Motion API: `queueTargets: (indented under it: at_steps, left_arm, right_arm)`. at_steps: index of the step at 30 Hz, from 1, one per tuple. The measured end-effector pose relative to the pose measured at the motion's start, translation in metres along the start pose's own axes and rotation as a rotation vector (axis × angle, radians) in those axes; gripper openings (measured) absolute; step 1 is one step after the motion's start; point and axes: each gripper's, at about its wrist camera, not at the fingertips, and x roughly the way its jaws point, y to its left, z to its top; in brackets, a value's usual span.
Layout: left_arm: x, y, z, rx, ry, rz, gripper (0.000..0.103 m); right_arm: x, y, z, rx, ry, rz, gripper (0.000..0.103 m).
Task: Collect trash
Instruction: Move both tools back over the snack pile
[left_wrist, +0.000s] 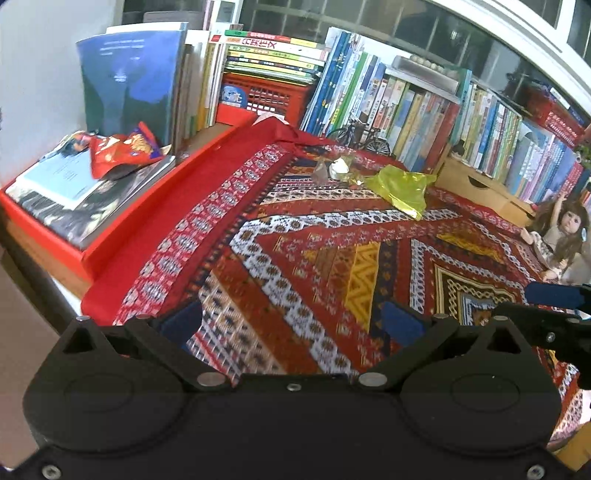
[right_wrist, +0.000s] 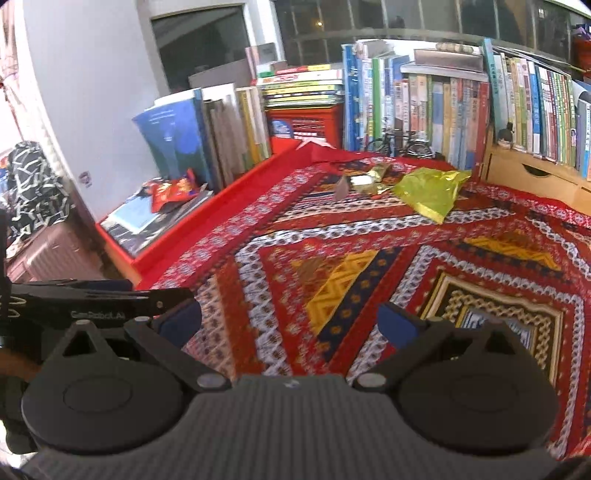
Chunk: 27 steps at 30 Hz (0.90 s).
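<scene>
Patterned red cloth (left_wrist: 332, 258) on table — yellow-green wrapper (left_wrist: 400, 188), crumpled foil bits (left_wrist: 338, 168) on it.

Patterned cover (left_wrist: 332, 258): woven cloth, matt, centre of frame.
Yellow-green wrapper (left_wrist: 400, 188): thin glossy film, crinkled, upper middle.
Red snack bag (left_wrist: 122, 149): shiny crumpled foil-like plastic, upper left.
Wooden drawer box (left_wrist: 476, 184): pale smooth wood, matt, right.
Red crate (left_wrist: 269, 94): moulded plastic lattice, upper middle.
Left gripper (left_wrist: 291, 323): matt black plastic, metal pins, dull blue pads.
Right gripper (right_wrist: 290, 321): ribbed matt black plastic.
</scene>
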Motion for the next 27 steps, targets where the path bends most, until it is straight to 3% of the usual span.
queueTargets:
  at_steps: [16,27]
  left_arm:
    - [0.073,-0.058,0.086,0.002,-0.015,0.008,0.103]
    - [0.145,-0.097,0.136,0.017,-0.003,-0.006,0.103]
  right_arm:
    - [0.042,-0.086,0.074,0.022,-0.049,-0.001,0.103]
    - [0.083,-0.142,0.122,0.01,-0.045,-0.037,0.103]
